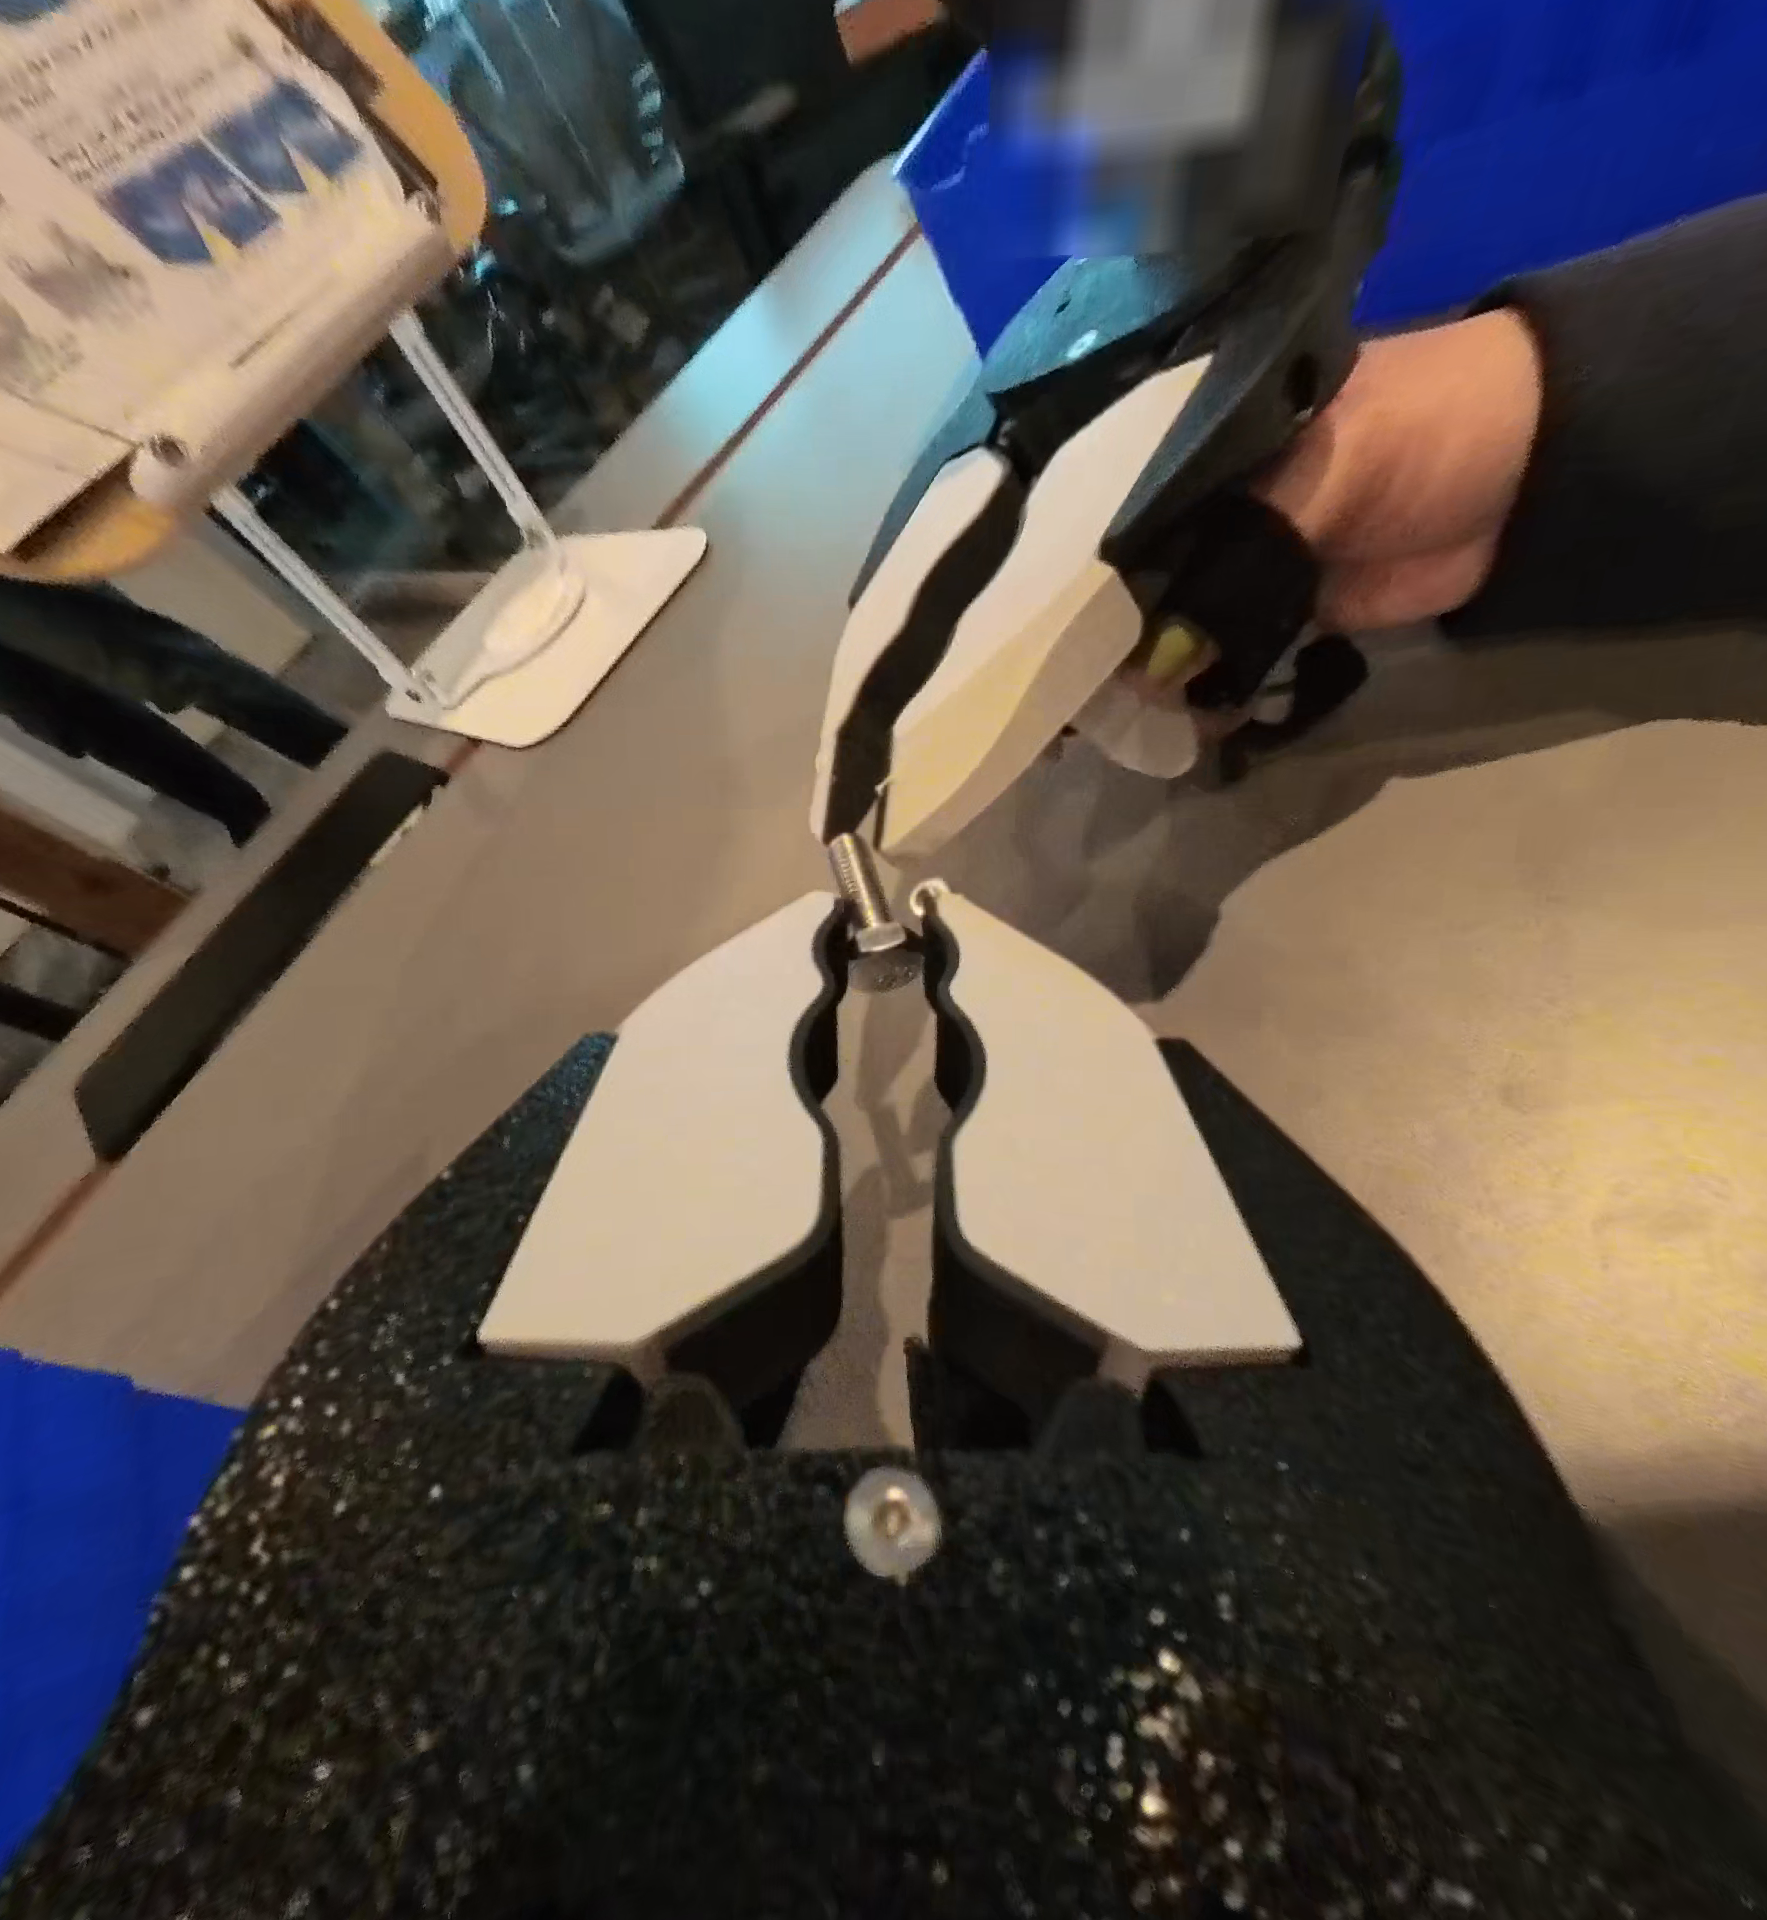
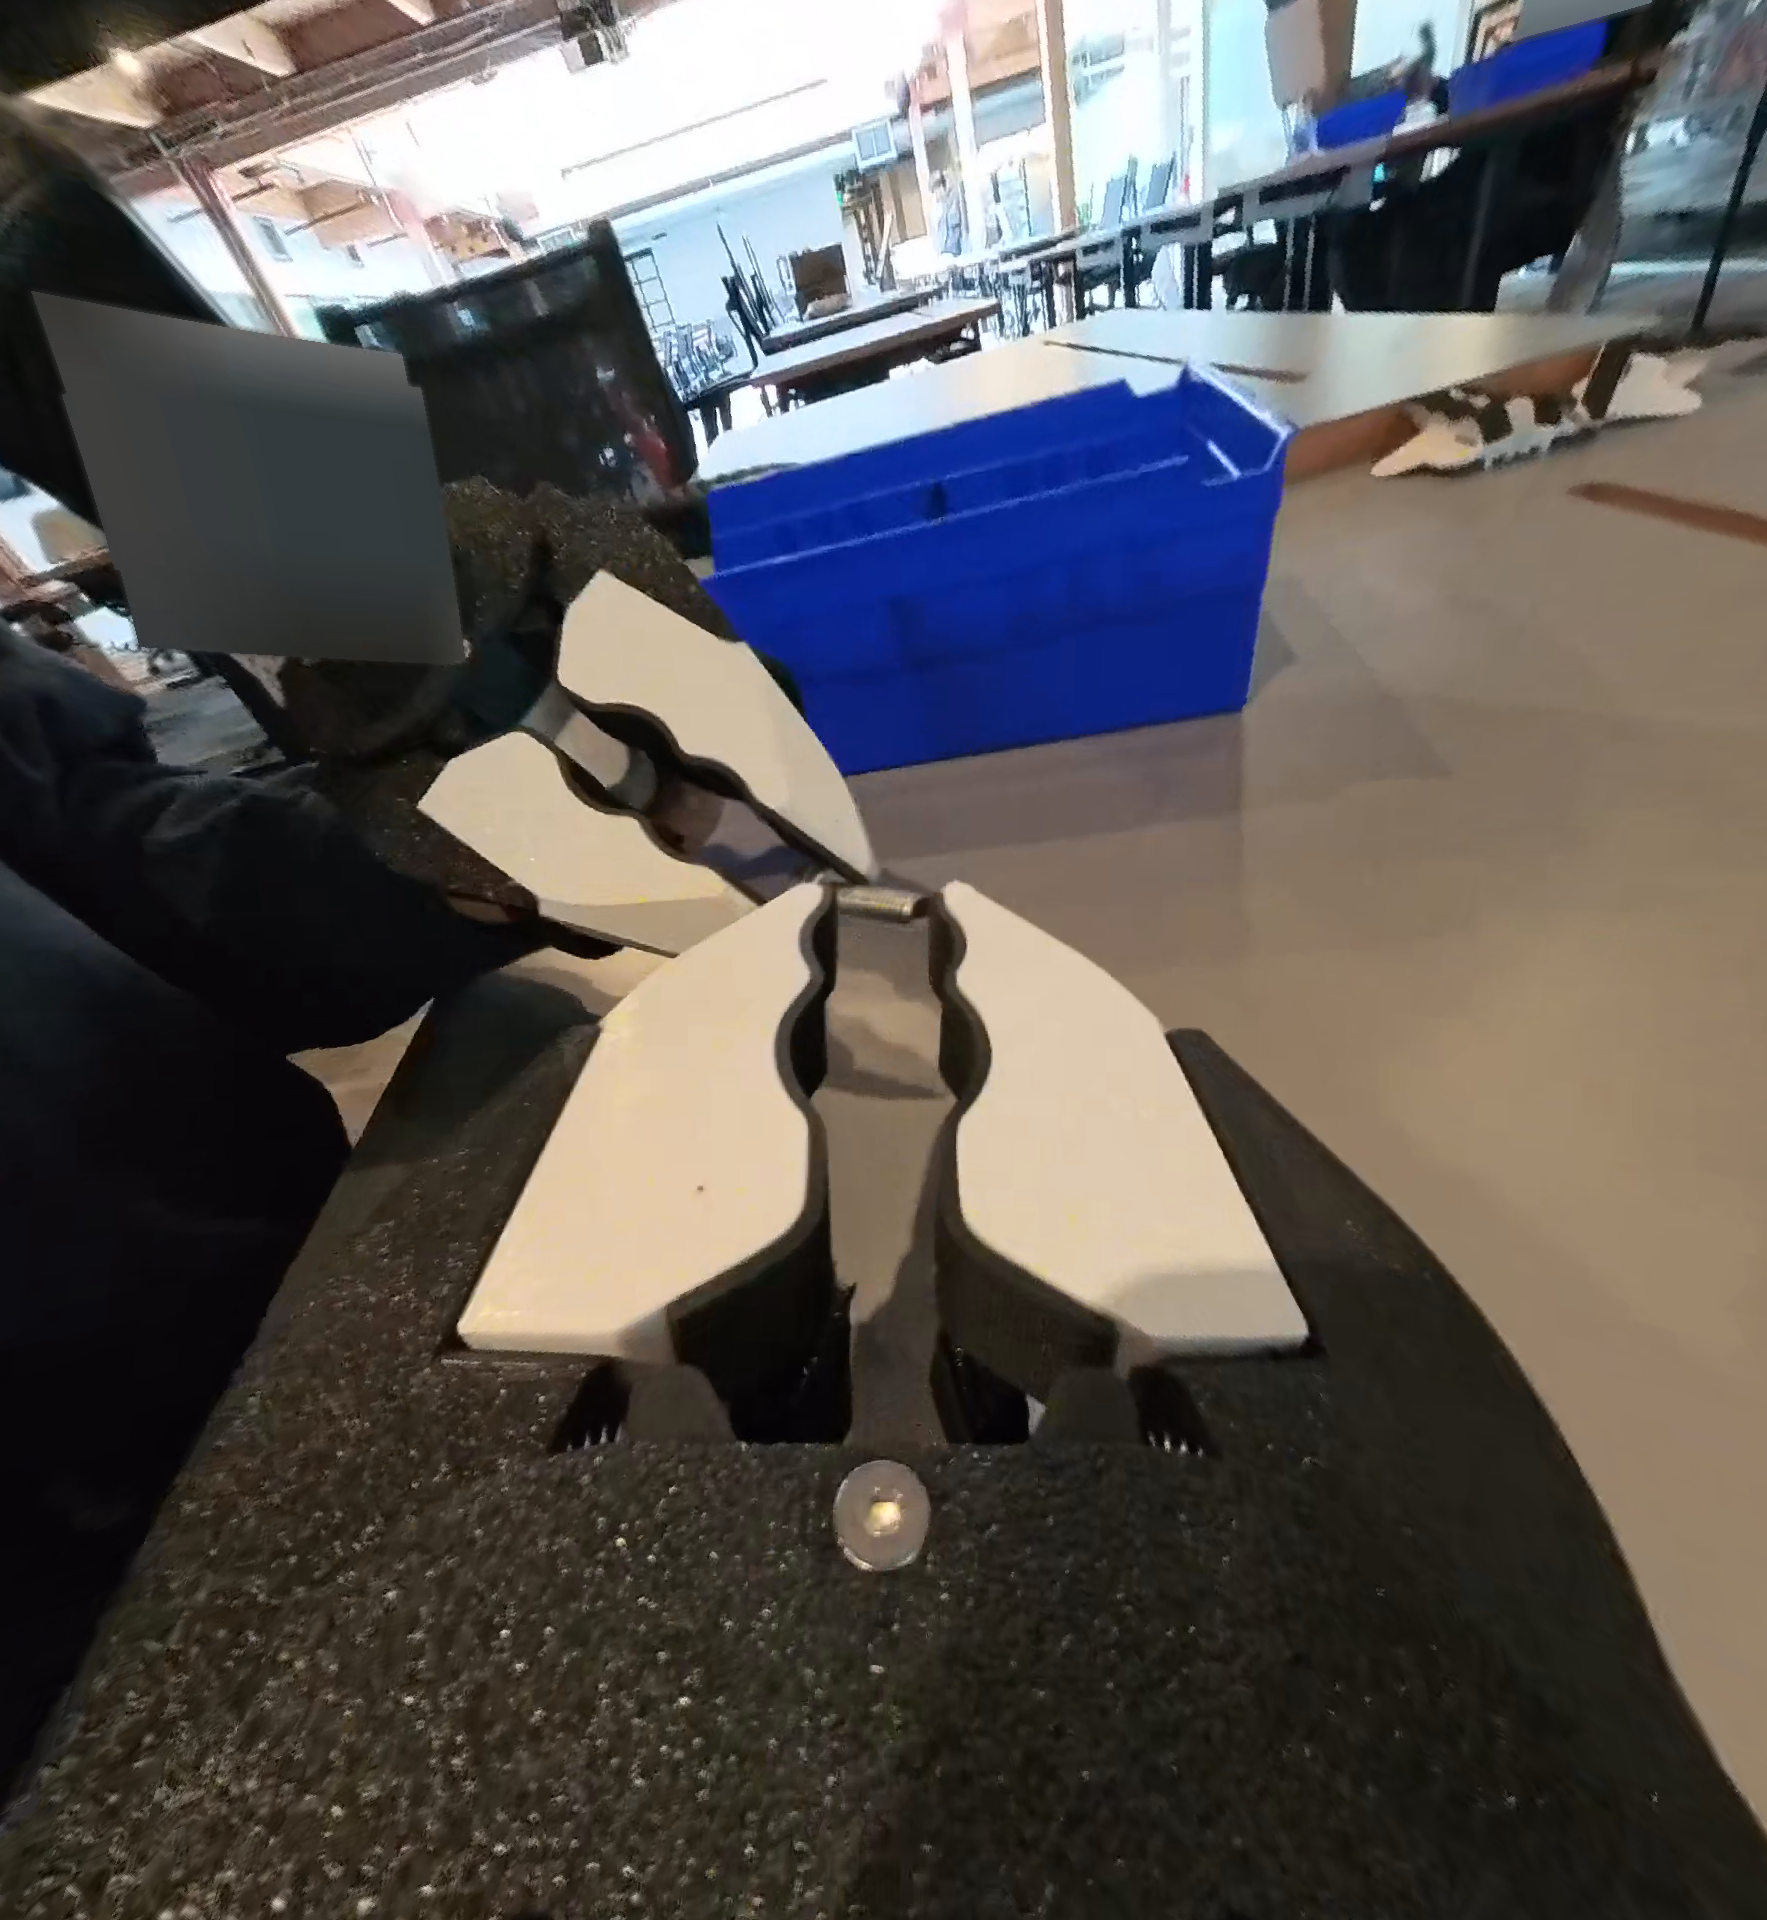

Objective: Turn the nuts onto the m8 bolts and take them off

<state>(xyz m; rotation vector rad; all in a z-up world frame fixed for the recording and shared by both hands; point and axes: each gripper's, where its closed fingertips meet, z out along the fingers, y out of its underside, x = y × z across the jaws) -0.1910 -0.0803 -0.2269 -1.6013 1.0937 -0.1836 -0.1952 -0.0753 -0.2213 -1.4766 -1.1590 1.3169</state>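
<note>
Left gripper (image 1: pixel 880 940) jaws pinch the hex head of the M8 bolt (image 1: pixel 851 891), threaded shank pointing out toward 12 o'clock, held in the air above the worktop (image 1: pixel 1481 1039)

Right gripper (image 2: pixel 880 906) comes in from 1 o'clock in the left wrist view, jaws narrowly parted right at the shank tip; in its own view the shank lies crosswise between the tips. Can't tell if the pads press on it, or if a nut is in there: none visible

Blue bin (image 2: pixel 983 582) sits on the worktop at 12 o'clock of the right view, well apart

Judgement: start of threading on or just after taking off. To do it well:
- keep the left grip firm on the head flats so the bolt doesn't spin
- line the right jaws' axis up with the shank before turning, else cross-thread
- short turns, regrip, no side load
</note>
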